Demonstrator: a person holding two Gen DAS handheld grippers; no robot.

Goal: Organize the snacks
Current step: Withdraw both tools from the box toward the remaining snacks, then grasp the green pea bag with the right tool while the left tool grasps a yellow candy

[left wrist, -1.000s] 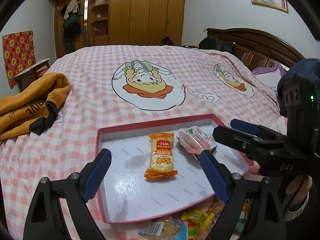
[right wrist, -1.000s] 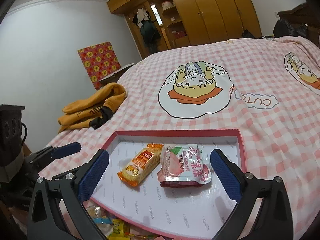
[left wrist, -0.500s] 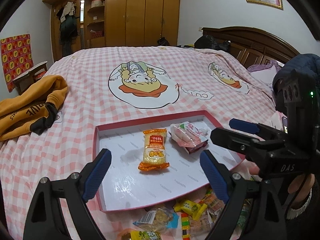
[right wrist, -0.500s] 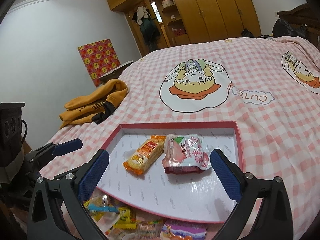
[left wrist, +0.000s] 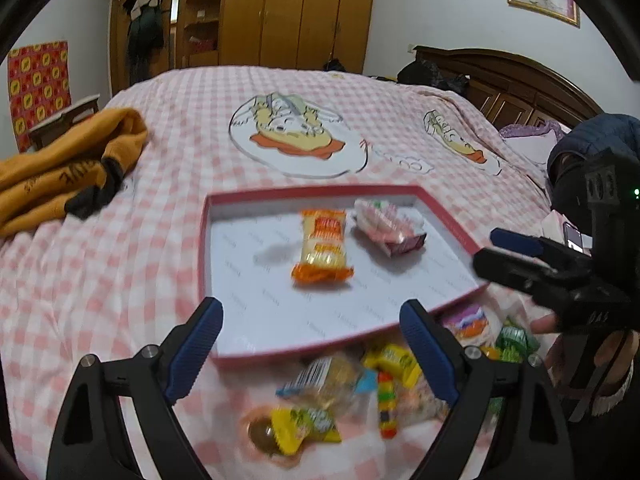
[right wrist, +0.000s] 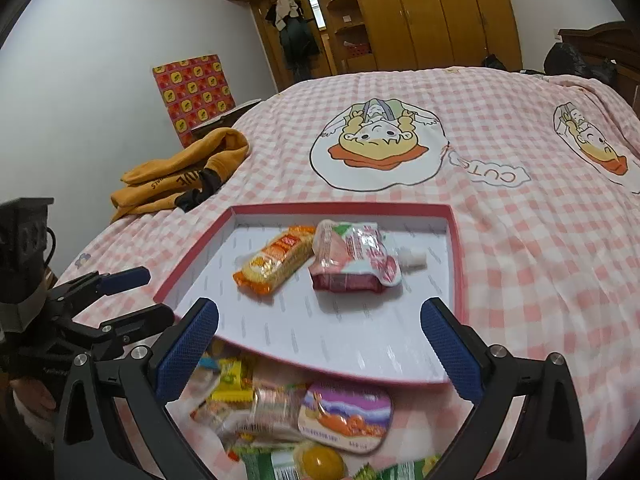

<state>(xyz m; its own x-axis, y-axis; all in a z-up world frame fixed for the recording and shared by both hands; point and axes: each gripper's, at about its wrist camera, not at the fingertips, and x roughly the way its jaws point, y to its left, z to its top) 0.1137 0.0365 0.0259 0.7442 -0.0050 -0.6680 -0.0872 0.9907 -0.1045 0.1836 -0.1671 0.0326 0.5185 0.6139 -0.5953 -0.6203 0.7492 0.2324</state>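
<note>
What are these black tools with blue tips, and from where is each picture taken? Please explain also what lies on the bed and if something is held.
A person holds two hand tools, each with two fingers and a wide-angle camera looking forward along them. One picture comes from the left gripper, the other from the right gripper; each tool also shows in the other's picture. Both are open and hold nothing. On the pink checked bed lies a shallow tray holding an orange snack pack and a pink pouch. A pile of loose snacks lies in front of the tray, under the grippers. An orange garment lies to the left.
</note>
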